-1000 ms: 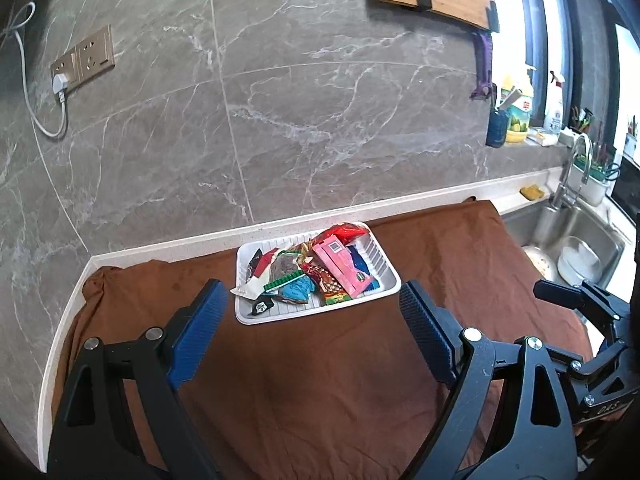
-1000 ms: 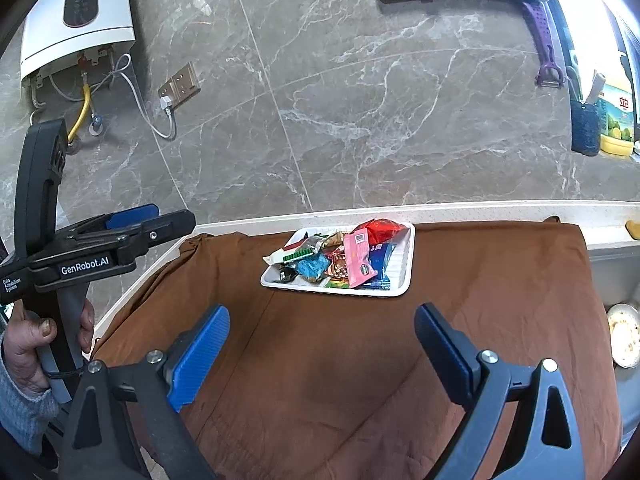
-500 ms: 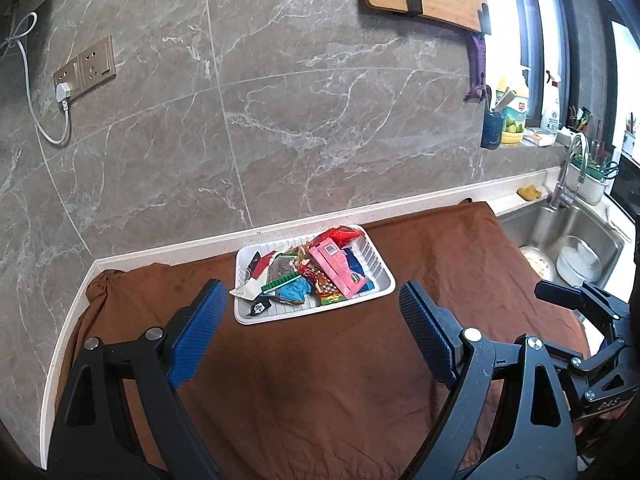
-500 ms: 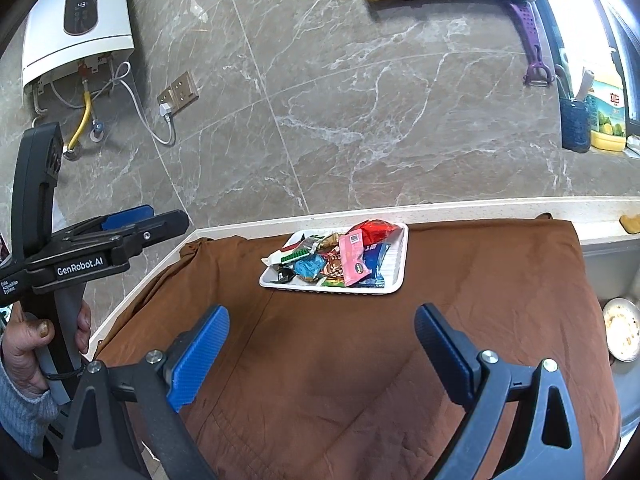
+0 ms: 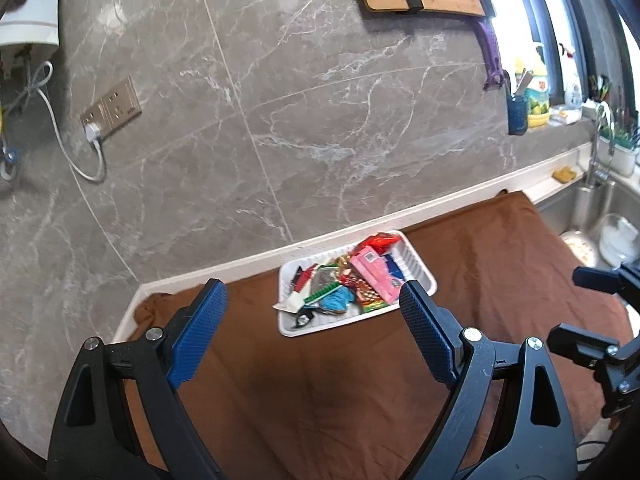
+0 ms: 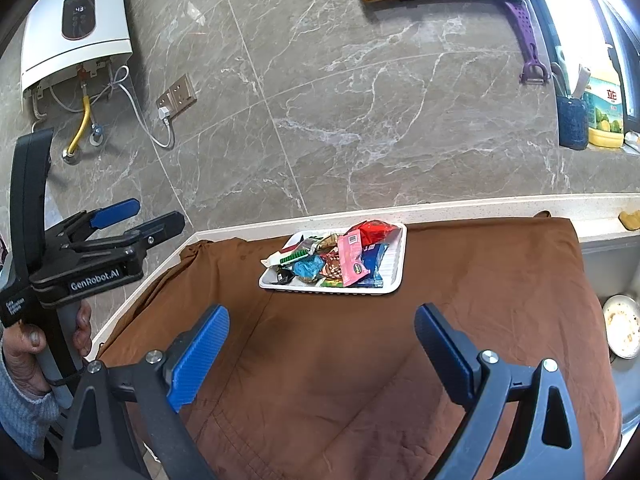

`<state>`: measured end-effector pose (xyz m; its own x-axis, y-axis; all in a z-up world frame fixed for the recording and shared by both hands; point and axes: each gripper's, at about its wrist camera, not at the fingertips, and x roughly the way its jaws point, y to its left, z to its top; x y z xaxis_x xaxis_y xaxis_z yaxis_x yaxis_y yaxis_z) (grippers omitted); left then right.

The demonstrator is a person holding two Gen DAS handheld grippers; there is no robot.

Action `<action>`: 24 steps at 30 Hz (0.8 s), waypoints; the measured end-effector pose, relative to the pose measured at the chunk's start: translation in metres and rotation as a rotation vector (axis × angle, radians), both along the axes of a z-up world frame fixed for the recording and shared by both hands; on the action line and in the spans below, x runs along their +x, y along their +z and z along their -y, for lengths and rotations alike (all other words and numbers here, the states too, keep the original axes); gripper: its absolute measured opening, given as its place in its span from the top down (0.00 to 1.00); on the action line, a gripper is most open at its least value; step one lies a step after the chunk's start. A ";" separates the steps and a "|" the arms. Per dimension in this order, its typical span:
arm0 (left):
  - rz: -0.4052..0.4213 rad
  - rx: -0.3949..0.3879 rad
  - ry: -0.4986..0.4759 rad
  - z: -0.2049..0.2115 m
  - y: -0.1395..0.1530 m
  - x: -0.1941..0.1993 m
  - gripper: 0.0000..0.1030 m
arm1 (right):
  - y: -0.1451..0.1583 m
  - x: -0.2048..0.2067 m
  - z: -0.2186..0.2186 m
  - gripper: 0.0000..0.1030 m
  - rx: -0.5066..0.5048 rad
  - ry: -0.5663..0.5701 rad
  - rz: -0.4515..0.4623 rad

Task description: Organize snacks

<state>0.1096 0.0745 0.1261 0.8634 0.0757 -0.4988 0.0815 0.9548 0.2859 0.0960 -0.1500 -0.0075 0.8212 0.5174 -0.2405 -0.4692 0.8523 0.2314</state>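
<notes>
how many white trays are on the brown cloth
1. The white tray sits on the brown cloth near the wall edge of the counter, heaped with snack packets. No other tray shows in either view.

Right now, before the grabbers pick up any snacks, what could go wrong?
The snacks lie piled and overlapping in the white tray, so a grab might catch two packets or drag some over the rim. The tray sits on a loose brown cloth; a nudge could slide it or bunch the cloth. Both the left gripper and right gripper are open and face the same pile, so they might bump.
</notes>
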 end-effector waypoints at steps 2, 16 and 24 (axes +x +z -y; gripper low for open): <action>0.009 0.033 0.025 0.003 -0.002 -0.001 0.15 | 0.000 0.000 0.001 0.06 0.003 0.000 -0.003; 0.010 0.065 -0.007 0.018 -0.010 -0.004 0.15 | 0.000 -0.001 0.000 0.06 0.010 -0.003 -0.012; -0.003 0.044 -0.010 0.016 -0.010 0.000 0.15 | -0.003 0.000 0.001 0.06 0.025 -0.015 -0.019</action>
